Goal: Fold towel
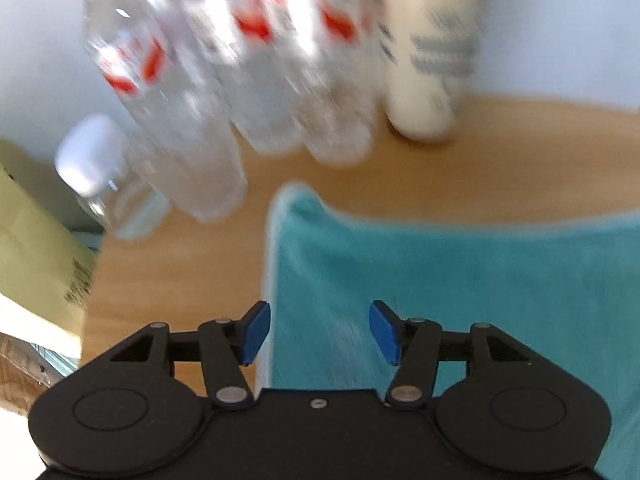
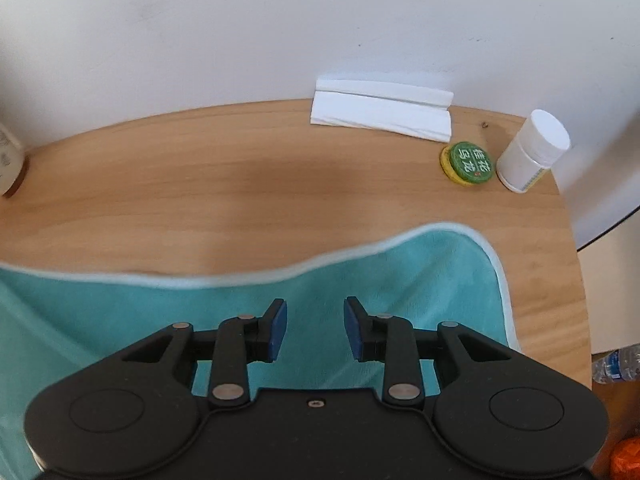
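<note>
A teal towel [image 1: 460, 280] with a pale hem lies flat on the wooden table [image 1: 180, 264]. In the left wrist view its far left corner sits just ahead of my left gripper [image 1: 320, 332], which hovers open over the towel's left edge with nothing between its blue pads. In the right wrist view the towel [image 2: 360, 276] shows its far right corner, rounded and slightly rumpled. My right gripper [image 2: 316, 328] stands open above that part of the towel, its fingers empty.
Several clear water bottles [image 1: 248, 80] with red labels and a white tube [image 1: 428, 52] stand behind the towel on the left, beside a small capped jar [image 1: 104, 172]. On the right are a white folded cloth [image 2: 380, 110], a green tin [image 2: 468, 164] and a white pill bottle [image 2: 532, 152]. A wall backs the table.
</note>
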A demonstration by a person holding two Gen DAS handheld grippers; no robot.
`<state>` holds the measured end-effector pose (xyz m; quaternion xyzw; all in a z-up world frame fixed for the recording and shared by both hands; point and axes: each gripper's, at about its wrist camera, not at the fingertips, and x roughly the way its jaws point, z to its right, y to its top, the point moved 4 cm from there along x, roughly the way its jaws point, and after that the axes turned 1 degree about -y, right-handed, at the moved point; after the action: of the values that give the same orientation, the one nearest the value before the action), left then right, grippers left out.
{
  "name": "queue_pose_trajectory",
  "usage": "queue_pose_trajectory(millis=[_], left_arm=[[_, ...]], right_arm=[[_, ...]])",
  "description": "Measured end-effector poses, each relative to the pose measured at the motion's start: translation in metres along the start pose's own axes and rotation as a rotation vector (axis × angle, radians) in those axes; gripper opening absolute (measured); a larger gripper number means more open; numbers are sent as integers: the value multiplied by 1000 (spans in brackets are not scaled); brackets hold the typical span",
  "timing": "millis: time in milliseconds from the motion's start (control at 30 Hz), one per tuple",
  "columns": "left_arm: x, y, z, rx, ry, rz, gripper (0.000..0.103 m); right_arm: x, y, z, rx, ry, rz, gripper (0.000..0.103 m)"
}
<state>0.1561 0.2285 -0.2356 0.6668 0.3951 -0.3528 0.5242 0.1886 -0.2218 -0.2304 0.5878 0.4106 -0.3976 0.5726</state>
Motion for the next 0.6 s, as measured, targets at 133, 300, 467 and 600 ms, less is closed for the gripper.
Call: queue_pose_trajectory(millis=[133, 300, 467, 600], left_arm=[[-1, -11, 4, -17, 5, -21, 56], [-10, -16, -5, -5, 68, -42, 57], [-22, -27, -13, -29, 98, -63, 57], [-23, -28, -12, -30, 108, -83, 57]], right_arm=[[16, 6, 2, -31, -44, -6, 36], [20, 18, 25, 43, -87, 26, 39], [23, 27, 36, 46, -76, 39, 42], [28, 38, 32, -3, -93, 46, 45]])
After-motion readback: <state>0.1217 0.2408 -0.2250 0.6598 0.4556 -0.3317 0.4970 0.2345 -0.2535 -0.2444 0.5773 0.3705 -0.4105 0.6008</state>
